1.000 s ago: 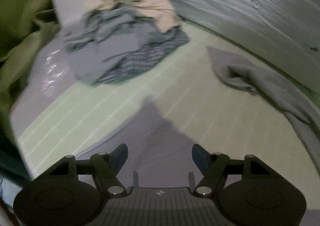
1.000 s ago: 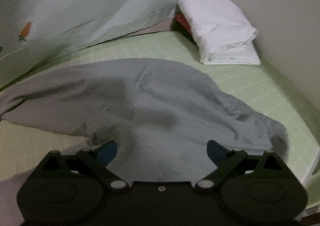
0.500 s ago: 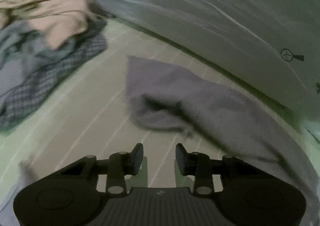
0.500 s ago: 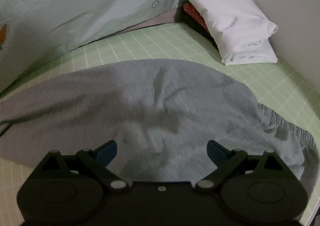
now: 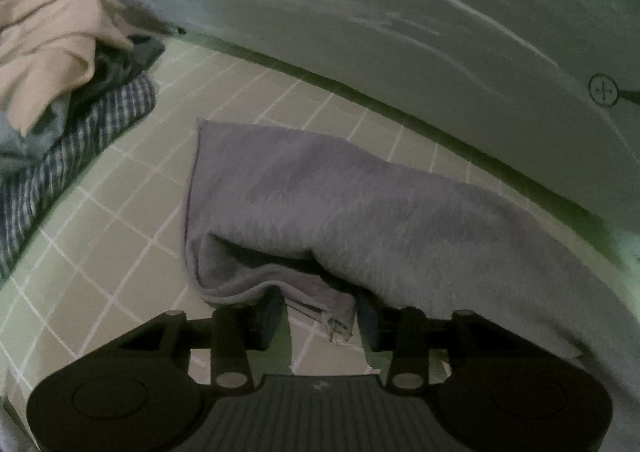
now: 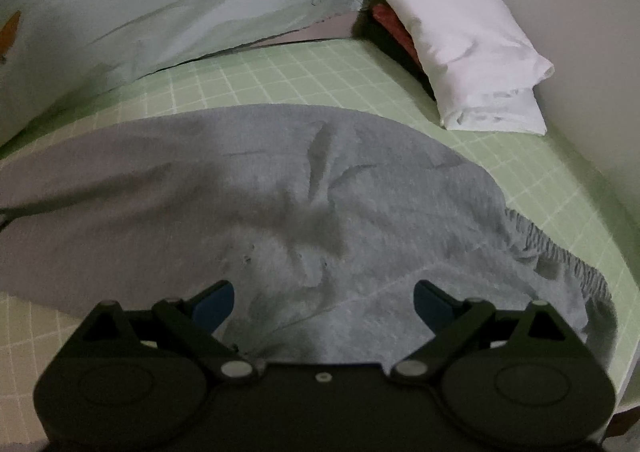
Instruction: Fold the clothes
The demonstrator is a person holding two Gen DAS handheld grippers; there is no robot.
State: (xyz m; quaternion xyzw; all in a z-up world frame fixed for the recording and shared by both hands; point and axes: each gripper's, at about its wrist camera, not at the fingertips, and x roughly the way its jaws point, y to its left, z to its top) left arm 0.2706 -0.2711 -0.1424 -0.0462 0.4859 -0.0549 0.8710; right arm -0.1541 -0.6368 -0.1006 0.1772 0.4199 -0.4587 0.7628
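Nearing the grey garment (image 5: 360,208), the left gripper (image 5: 320,316) apparently straddles its hem unclosed; right gripper (image 6: 324,302) stays wide.

green grid sheet (image 6: 304,68) | pale blue cover (image 6: 160,0) behind | white pillow (image 6: 472,52) on red item (image 6: 394,26)

free: green sheet (image 5: 120,252) | blocked: clothes heap (image 5: 60,92), white pillow (image 6: 472,52)
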